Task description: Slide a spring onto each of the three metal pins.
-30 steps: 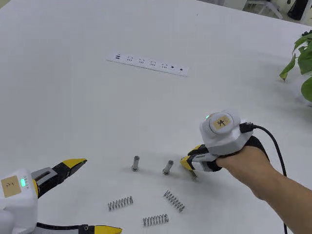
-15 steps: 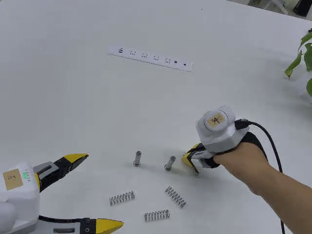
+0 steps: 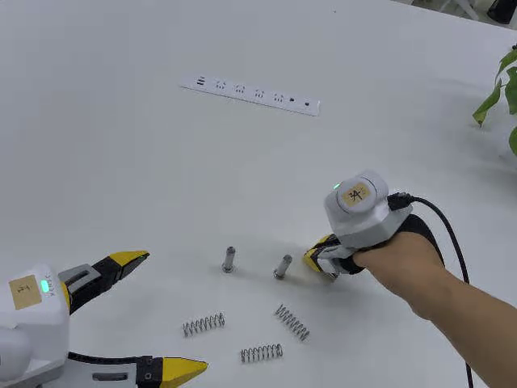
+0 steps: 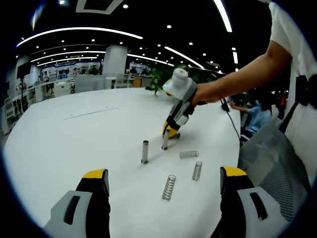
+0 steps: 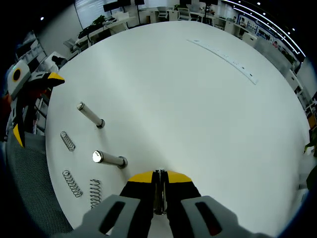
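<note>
Nearest the body, at the lower left of the head view: left gripper (image 3: 170, 313), spread wide and holding nothing. Hovering short of the three springs (image 3: 203, 324), as a second ago. No real move toward them, only the camera's own drift shifting the whole picture.

Just beyond, loose on the white table (image 3: 121, 162): those three springs, lying flat, apart from one another, none on a pin. Same spots as before, judged against the pins.

A little further out: two pins (image 3: 229, 259) standing free on their bases, side by side, both bare. To their right, the third pin (image 5: 159, 193), pinched in the right gripper (image 3: 321, 265), closed tight on the shaft. Foot of that pin at or just above the tabletop; cannot tell which. Still clamped much where it was a second ago, with the housing tipped only slightly differently.

For the task: nothing threaded yet, all three springs left to do. Probably the holding stage, with one pin secured on the right and a spring to be fetched on the left. Likely next: closing the left jaws on the nearest spring and lining its open end up with the pin's top. Some risk of the spring rolling away or squashing under a hard pinch.

Far across the table: a white power strip (image 3: 250, 94). At the right edge, leaves of a plant (image 3: 505, 89).
</note>
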`<state>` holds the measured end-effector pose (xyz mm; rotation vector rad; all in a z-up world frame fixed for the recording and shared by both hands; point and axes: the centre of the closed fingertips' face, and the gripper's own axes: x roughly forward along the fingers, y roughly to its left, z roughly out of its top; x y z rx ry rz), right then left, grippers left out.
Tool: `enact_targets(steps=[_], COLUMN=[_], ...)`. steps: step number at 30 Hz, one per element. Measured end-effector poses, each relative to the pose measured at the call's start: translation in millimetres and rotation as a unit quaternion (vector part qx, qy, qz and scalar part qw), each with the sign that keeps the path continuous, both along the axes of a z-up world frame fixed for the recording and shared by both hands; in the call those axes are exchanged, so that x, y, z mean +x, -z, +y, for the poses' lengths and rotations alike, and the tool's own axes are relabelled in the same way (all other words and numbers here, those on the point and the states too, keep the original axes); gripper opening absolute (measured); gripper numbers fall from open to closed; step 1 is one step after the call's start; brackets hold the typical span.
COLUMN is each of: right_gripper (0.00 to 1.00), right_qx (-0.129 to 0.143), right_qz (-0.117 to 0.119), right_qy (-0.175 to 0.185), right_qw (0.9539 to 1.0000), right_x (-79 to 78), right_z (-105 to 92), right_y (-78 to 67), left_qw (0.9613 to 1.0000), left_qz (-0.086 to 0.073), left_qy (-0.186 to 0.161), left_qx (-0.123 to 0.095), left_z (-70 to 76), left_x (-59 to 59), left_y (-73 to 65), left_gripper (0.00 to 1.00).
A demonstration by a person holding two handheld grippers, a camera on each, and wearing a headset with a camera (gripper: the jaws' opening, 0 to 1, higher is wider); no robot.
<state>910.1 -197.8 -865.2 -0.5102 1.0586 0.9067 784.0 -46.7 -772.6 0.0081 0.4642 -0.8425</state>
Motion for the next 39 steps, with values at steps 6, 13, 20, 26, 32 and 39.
enact_targets(steps=[6, 13, 20, 26, 32, 39], right_gripper=[0.09, 0.09, 0.09, 0.09, 0.09, 0.09], right_qx=[0.007, 0.021, 0.035, 0.046, 0.056, 0.066], right_qz=[-0.004, -0.014, -0.026, -0.037, -0.045, -0.055], right_qy=[0.001, 0.005, 0.011, 0.015, 0.023, 0.031], right_qw=[1.0, 0.9997, 0.999, 0.9982, 0.9972, 0.9958], right_x=[-1.0, -0.1, -5.9, -9.1, -7.9, -13.6], right_z=[-2.0, -5.4, -9.4, -11.4, -15.7, -20.7], right_y=[-2.1, -12.6, -21.2, -29.4, -33.9, -39.1], left_qw=[1.0, 1.0, 1.0, 0.9999, 0.9999, 0.9998], left_qz=[-0.001, -0.003, -0.005, -0.007, -0.009, -0.009], left_qy=[0.0, 0.004, 0.007, 0.01, 0.013, 0.017], left_qx=[-0.001, 0.0, 0.0, 0.001, 0.004, 0.005], left_z=[0.3, -1.5, -3.4, -4.9, -5.6, -7.3], left_x=[0.3, 0.6, 0.2, -0.3, -0.9, -2.1], left_y=[-0.8, -1.3, -2.1, -4.0, -5.1, -5.5], left_gripper=[0.95, 0.95, 0.95, 0.95, 0.95, 0.95])
